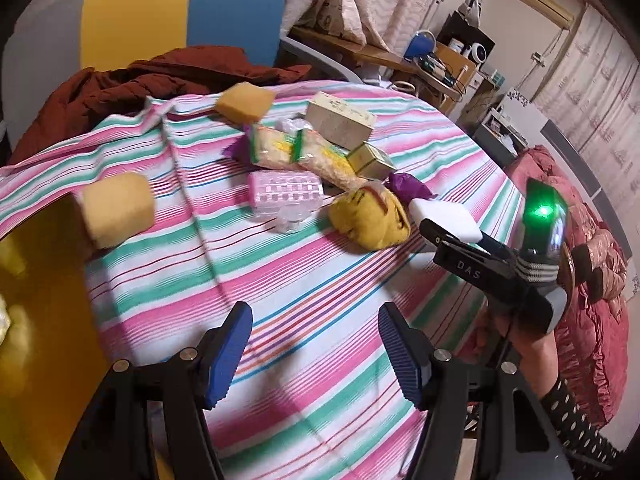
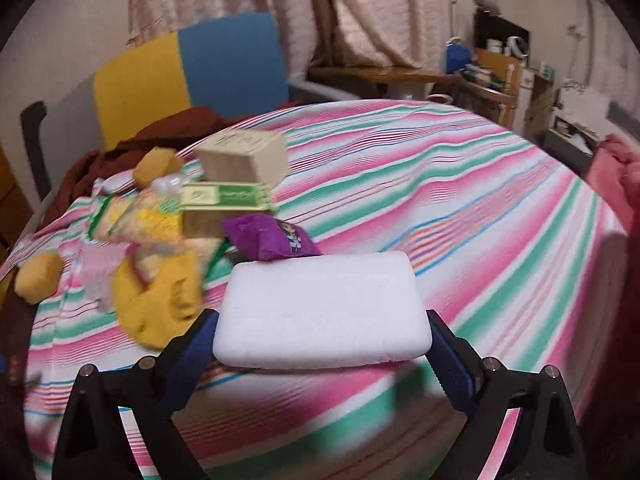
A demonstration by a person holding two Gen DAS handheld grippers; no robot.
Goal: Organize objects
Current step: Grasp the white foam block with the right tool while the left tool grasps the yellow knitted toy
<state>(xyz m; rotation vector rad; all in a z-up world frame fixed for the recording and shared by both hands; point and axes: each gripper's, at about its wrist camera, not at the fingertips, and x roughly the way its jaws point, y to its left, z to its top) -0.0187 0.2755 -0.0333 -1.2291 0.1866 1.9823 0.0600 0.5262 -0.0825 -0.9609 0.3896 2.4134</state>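
A white sponge [image 2: 322,308] lies flat between the blue pads of my right gripper [image 2: 322,316], and both pads touch its short ends. The left wrist view shows that same right gripper [image 1: 444,222] at the right, tips at the white sponge [image 1: 446,210]. My left gripper [image 1: 314,356] hovers open over the striped cloth [image 1: 280,288] with nothing between its fingers. Ahead of it lie a yellow plush [image 1: 370,220], a pink plastic case [image 1: 284,192], two noodle packets [image 1: 276,148], a green box [image 1: 370,160], a beige box [image 1: 340,120], a purple packet [image 1: 406,188] and two yellow sponges [image 1: 118,208].
A yellow container [image 1: 36,300] edges in at the left of the left wrist view. A brown cloth [image 1: 120,92] and a yellow and blue chair [image 1: 180,12] sit behind the table. A red quilted bed [image 1: 592,280] is at the right, and a hand in a dotted sleeve [image 1: 576,420] holds the right gripper.
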